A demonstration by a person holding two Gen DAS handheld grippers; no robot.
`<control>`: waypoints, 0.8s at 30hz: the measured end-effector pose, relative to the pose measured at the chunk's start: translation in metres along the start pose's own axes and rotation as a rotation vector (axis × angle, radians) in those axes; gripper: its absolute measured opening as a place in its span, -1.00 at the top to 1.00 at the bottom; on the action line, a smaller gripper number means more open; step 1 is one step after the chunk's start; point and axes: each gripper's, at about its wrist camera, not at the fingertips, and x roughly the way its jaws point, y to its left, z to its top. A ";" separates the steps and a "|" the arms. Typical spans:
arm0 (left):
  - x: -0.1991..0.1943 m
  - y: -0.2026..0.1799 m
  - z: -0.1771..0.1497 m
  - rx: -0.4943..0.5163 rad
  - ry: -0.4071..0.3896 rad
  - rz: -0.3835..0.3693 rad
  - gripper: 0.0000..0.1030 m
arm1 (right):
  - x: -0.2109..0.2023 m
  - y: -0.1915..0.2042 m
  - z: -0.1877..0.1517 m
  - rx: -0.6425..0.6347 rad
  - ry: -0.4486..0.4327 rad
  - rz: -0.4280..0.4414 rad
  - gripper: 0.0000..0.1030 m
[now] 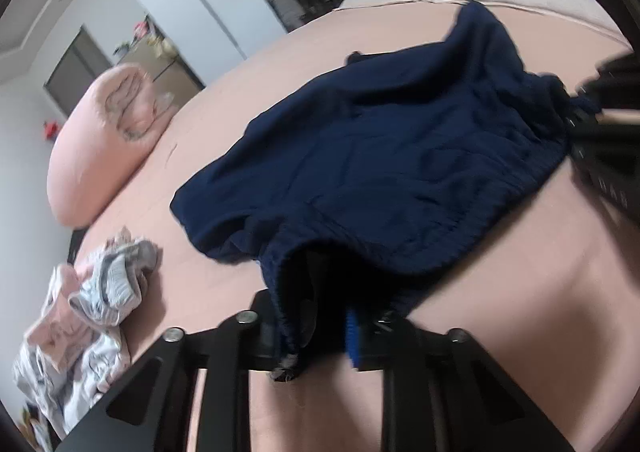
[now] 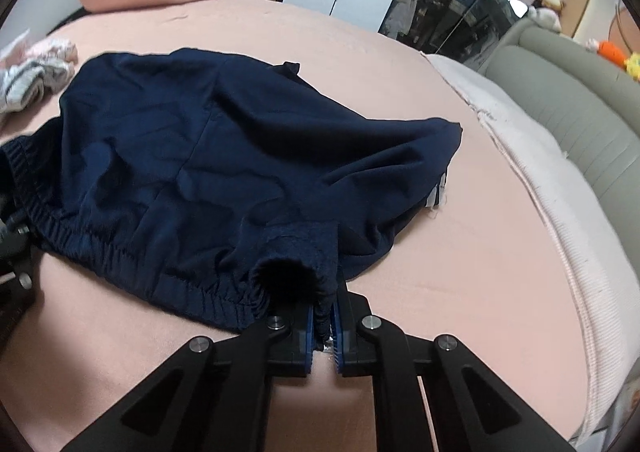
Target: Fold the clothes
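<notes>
Navy shorts (image 2: 224, 156) on bed (image 2: 400, 64), waistband in both grippers

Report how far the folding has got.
Done: nothing looks folded; the navy shorts lie spread on the bed. In hand: left gripper and right gripper are each shut on the waistband. Left: folding the shorts, then the crumpled pile.

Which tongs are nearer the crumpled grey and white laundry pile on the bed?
Left. The left tongs grip the navy shorts' waistband at the end beside the laundry pile; the right tongs grip the waistband's far end, across the shorts.
</notes>
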 end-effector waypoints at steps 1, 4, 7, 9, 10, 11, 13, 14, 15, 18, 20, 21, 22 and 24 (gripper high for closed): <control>0.000 0.000 0.000 0.002 -0.002 -0.005 0.71 | 0.000 -0.003 0.000 0.020 0.001 0.018 0.82; -0.002 0.007 0.001 -0.048 0.008 -0.045 0.76 | -0.001 -0.011 0.000 0.064 0.005 0.056 0.82; -0.004 0.014 0.005 -0.083 0.028 -0.080 0.79 | -0.006 -0.011 0.001 0.067 0.002 0.058 0.82; -0.006 0.018 0.006 -0.091 0.039 -0.097 0.79 | -0.009 -0.012 0.003 0.057 -0.003 0.069 0.83; -0.008 0.021 0.006 -0.102 0.042 -0.101 0.80 | -0.013 -0.013 0.004 0.054 -0.013 0.080 0.84; -0.009 0.024 0.005 -0.117 0.047 -0.102 0.80 | -0.016 -0.015 0.005 0.053 -0.023 0.089 0.85; -0.012 0.032 0.003 -0.158 0.060 -0.103 0.80 | -0.025 -0.015 0.006 0.049 -0.044 0.092 0.86; -0.013 0.036 0.003 -0.174 0.062 -0.096 0.80 | -0.027 -0.015 0.007 0.050 -0.048 0.093 0.86; -0.014 0.043 0.003 -0.192 0.062 -0.079 0.80 | -0.031 -0.017 0.007 0.058 -0.052 0.102 0.86; -0.017 0.062 -0.001 -0.241 0.077 -0.061 0.80 | -0.040 -0.024 0.006 0.095 -0.058 0.139 0.87; -0.019 0.073 -0.006 -0.273 0.089 -0.063 0.80 | -0.044 -0.028 0.004 0.113 -0.050 0.159 0.87; -0.022 0.079 -0.009 -0.289 0.094 -0.062 0.80 | -0.045 -0.029 0.002 0.121 -0.043 0.167 0.87; -0.024 0.084 -0.012 -0.303 0.098 -0.061 0.80 | -0.047 -0.030 0.001 0.128 -0.036 0.175 0.88; -0.025 0.092 -0.018 -0.321 0.115 -0.059 0.80 | -0.046 -0.034 -0.004 0.152 -0.017 0.195 0.88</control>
